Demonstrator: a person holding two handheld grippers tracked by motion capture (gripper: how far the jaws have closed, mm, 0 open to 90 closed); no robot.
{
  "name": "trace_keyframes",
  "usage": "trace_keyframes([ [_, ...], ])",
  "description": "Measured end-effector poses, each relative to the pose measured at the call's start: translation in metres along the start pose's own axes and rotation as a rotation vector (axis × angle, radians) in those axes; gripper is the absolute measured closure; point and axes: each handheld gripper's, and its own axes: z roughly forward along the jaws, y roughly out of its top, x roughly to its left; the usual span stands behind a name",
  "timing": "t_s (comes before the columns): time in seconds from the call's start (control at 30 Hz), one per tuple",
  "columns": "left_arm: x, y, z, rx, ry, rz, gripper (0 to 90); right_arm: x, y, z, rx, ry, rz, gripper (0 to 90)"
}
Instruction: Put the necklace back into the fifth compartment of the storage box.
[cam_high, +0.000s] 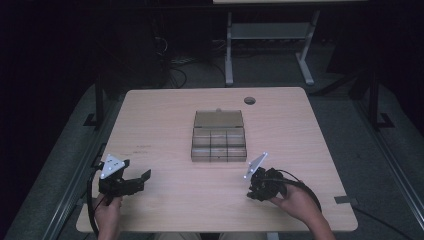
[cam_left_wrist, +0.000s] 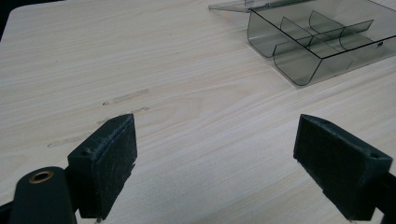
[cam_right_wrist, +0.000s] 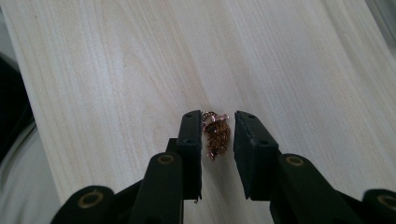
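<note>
Right gripper view: the small bunched rose-gold chain (cam_right_wrist: 216, 135) lies on the pale wooden table (cam_right_wrist: 116, 70) between the nearly closed right gripper (cam_right_wrist: 217, 122) jaws, unclamped; the pinch is best centred. The left gripper (cam_left_wrist: 215, 140) is held wide apart.

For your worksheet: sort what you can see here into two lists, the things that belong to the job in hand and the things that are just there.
In the job:
- right gripper, jaws either side of the chain
- small coppery chain, bunched on the table
- clear compartment box, lid open

Just there:
- left gripper, jaws wide apart over bare table
- table with its round hole
- grey frame behind the table
</note>
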Motion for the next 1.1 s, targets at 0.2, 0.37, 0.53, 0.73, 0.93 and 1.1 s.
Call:
trace_keyframes([
  [0.2, 0.0002, 0.0004, -0.0001, -0.003, 0.0, 0.002, 13.0, -0.0005, 0.0017, 0.0043, 0.022, -0.002, -0.007, 74.4],
  [0.37, 0.0004, 0.0002, -0.0002, -0.004, 0.0, -0.002, 13.0, -0.0006, 0.0027, 0.007, 0.033, -0.008, -0.011, 75.5],
  [0.53, 0.0028, 0.0006, -0.0018, -0.012, 0.003, -0.013, 13.0, -0.001, 0.0027, 0.0079, 0.04, -0.007, -0.015, 79.1],
  [0.73, 0.0015, 0.0005, -0.001, -0.008, 0.001, -0.007, 13.0, -0.0019, 0.002, 0.0074, 0.046, 0.002, -0.007, 84.5],
  [0.93, 0.0015, 0.0005, -0.0011, -0.011, 0.003, -0.007, 13.0, -0.0029, 0.0009, 0.0063, 0.042, 0.012, -0.001, 85.8],
  [1.1, 0.0014, 0.0006, -0.0014, -0.013, 0.004, -0.01, 13.0, -0.0029, 0.0006, 0.0049, 0.037, 0.019, 0.001, 86.2],
])
